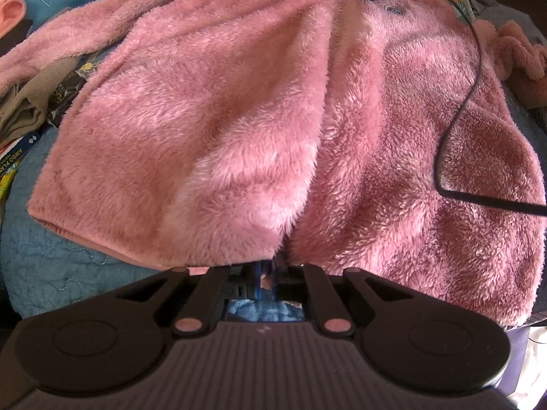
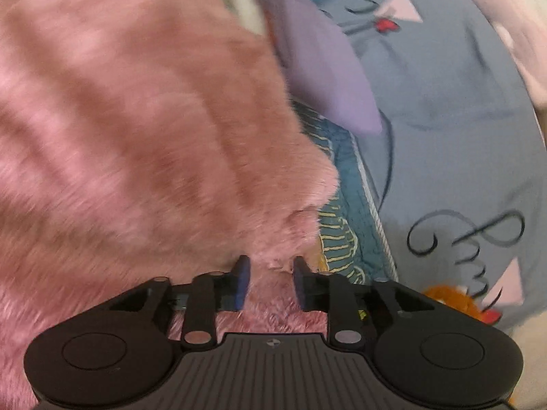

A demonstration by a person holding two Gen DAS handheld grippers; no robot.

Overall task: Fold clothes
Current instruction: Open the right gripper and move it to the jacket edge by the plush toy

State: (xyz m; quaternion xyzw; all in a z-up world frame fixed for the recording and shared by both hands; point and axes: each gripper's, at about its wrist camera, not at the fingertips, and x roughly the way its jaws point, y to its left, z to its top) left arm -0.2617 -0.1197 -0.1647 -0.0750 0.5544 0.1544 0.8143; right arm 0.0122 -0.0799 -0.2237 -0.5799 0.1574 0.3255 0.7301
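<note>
left wrist view looks steeply down from close above the pink fleece garment (image 1: 259, 119); right wrist view slants lower, close at its edge beside a blue quilt (image 2: 352, 212). both share the garment.

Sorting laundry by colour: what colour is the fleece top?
Pink, plain, no print. The fleece top shows best in the left wrist view.

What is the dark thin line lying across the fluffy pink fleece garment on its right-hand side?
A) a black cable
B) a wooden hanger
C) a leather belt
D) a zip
A: a thin black cable curves down over the fluffy pink fleece garment and runs off the picture's right edge.
</note>
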